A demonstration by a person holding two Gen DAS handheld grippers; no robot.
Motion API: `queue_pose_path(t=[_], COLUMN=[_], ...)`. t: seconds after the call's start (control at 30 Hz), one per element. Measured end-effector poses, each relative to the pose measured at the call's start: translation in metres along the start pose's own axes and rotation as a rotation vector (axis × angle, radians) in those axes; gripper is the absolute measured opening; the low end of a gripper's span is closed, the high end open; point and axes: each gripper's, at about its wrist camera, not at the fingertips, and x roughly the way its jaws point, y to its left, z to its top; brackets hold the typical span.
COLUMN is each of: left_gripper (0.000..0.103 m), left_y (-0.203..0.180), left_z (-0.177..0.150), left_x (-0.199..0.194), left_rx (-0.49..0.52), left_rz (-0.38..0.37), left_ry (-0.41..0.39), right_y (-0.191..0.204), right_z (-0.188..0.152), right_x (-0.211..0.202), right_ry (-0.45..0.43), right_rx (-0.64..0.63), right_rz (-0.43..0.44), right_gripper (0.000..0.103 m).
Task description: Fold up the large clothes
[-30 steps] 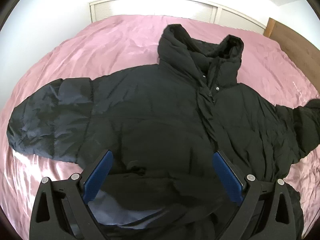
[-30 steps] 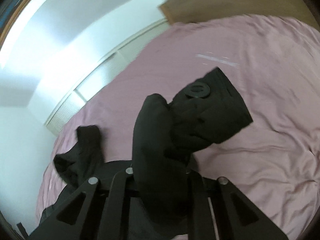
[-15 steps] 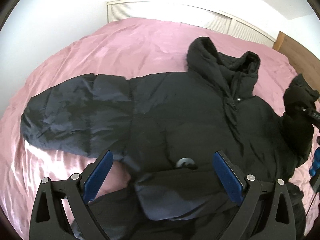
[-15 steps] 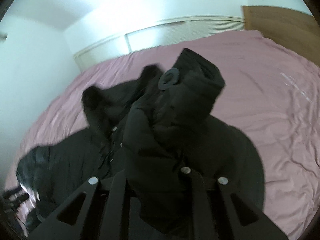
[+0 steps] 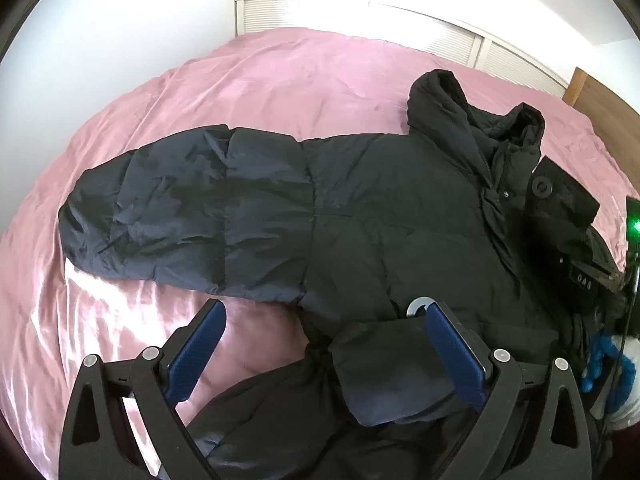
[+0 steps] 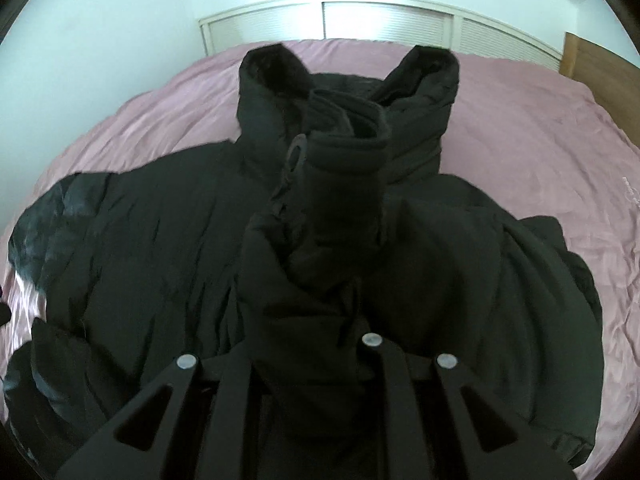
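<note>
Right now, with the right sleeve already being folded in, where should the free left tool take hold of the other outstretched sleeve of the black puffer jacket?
Grip the rounded cuff end of the outstretched sleeve. It lies flat and unobstructed on the pink bedsheet, so the open left tool could come from the far left, pinching across the puffy edge.

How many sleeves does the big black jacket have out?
2. One sleeve lies stretched flat on the pink bed sheet; the other sleeve is held up in the right claw.
</note>
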Motion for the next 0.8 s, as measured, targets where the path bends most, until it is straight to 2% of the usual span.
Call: queue_pose_path(t=[0.27, 0.37, 0.4, 0.5, 0.63, 0.8], left_gripper=[0.099, 0.099, 0.099, 0.099, 0.099, 0.099], left_y=[-0.004, -0.005, -0.005, -0.005, -0.004, -0.003], left_z=[-0.001, 0.000, 0.000, 0.000, 0.001, 0.001], left_x=[0.005, 0.007, 0.008, 0.010, 0.010, 0.012], left_rx=[0.002, 0.003, 0.002, -0.001, -0.001, -0.003], left_rz=[-0.008, -0.006, -0.005, -0.002, -0.003, 0.002], left_ry=[0.008, 0.012, 0.012, 0.014, 0.014, 0.014], right_y=[0.010, 0.016, 0.021, 0.028, 0.044, 0.049], right_z=[-0.013, -0.013, -0.012, -0.011, -0.009, -0.004], right_x=[0.006, 0.008, 0.009, 0.006, -0.001, -0.008], right_ry=[0.044, 0.044, 0.041, 0.031, 0.014, 0.014], right_rx=[-0.062, -0.082, -0.087, -0.097, -0.127, -0.098], right_rz=[0.039, 0.040, 0.047, 0.095, 0.129, 0.192], right_gripper=[0.019, 0.028, 0.037, 0.074, 0.077, 0.078])
